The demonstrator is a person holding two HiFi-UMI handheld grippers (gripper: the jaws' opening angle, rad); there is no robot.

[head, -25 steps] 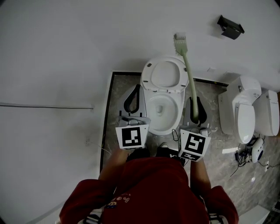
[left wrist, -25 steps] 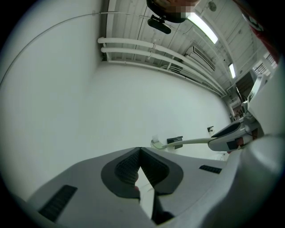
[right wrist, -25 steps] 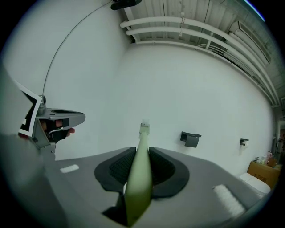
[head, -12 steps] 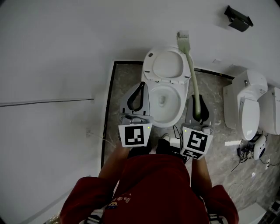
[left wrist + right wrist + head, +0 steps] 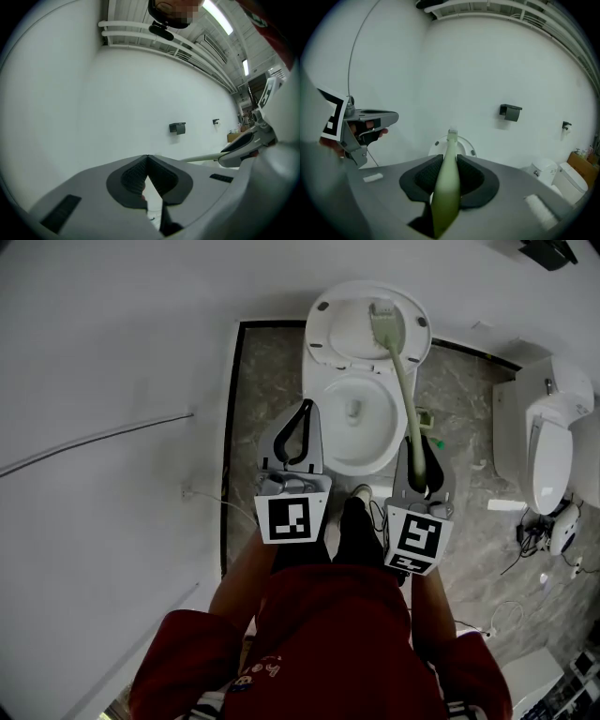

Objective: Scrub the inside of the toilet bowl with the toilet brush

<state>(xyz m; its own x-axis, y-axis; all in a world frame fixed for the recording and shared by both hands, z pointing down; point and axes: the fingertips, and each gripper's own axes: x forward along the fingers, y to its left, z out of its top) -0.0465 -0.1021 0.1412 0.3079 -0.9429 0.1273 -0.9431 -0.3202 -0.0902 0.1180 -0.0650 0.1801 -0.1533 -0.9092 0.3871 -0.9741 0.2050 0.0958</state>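
A white toilet (image 5: 361,457) stands with its lid (image 5: 349,326) raised against the wall, the bowl (image 5: 359,418) open below it. My right gripper (image 5: 418,468) is shut on the pale green handle of the toilet brush (image 5: 405,399), whose bristled head (image 5: 382,322) is up in front of the lid, above the bowl. In the right gripper view the brush (image 5: 446,180) runs out between the pads toward the toilet lid (image 5: 453,146). My left gripper (image 5: 298,437) hangs just left of the bowl, shut with nothing held (image 5: 148,169).
A second white toilet (image 5: 548,442) stands to the right, with cables (image 5: 548,545) on the floor near it. A black wall fixture (image 5: 510,112) hangs beyond. The grey stone floor (image 5: 267,381) has a dark border by the white wall. My legs and a shoe (image 5: 360,495) are in front of the toilet.
The view has tipped down and the toilet sits higher in frame. The brush head has come down from the wall above the lid to in front of the lid.
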